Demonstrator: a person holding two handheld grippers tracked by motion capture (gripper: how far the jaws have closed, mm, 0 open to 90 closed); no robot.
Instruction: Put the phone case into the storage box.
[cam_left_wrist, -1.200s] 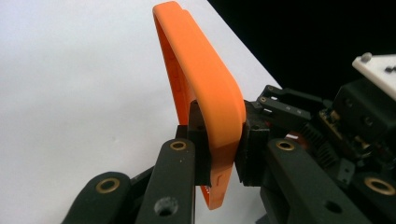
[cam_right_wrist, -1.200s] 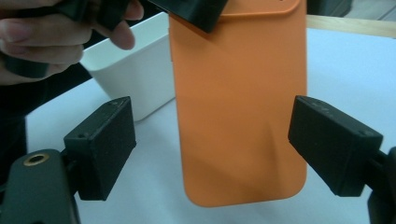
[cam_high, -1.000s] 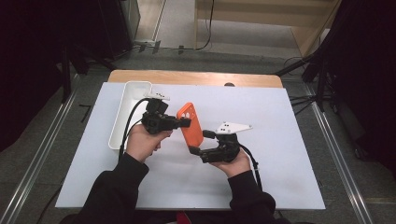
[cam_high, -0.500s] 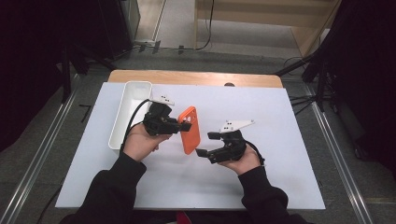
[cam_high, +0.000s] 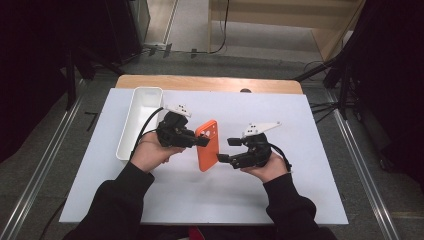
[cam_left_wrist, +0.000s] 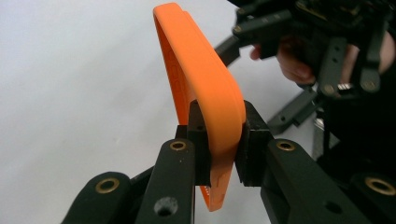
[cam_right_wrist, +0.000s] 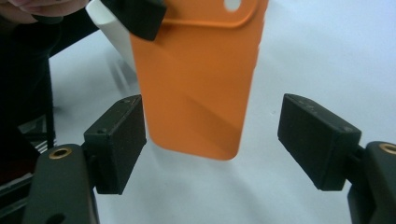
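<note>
An orange phone case (cam_high: 207, 145) hangs a little above the white table top, camera hole at its far end. My left gripper (cam_high: 202, 141) is shut on its upper left rim; in the left gripper view the pads (cam_left_wrist: 250, 140) pinch the curved orange edge (cam_left_wrist: 205, 84). My right gripper (cam_high: 226, 150) stands open just right of the case. Its jaws have just been closing a little. In the right gripper view the case's lower end (cam_right_wrist: 196, 84) sits ahead of the gap (cam_right_wrist: 212, 140), and neither pad (cam_right_wrist: 317, 140) presses on it.
A long white tray (cam_high: 131, 135) lies to the left of my left hand. The white sheet (cam_high: 300, 190) covers a wooden table whose far edge (cam_high: 210, 82) shows at the back. Metal rails run along both sides on the floor.
My right gripper has drawn back to the right, away from the case's lower end. The case has swung from tilted to nearly straight in the left gripper, which has stayed in place.
</note>
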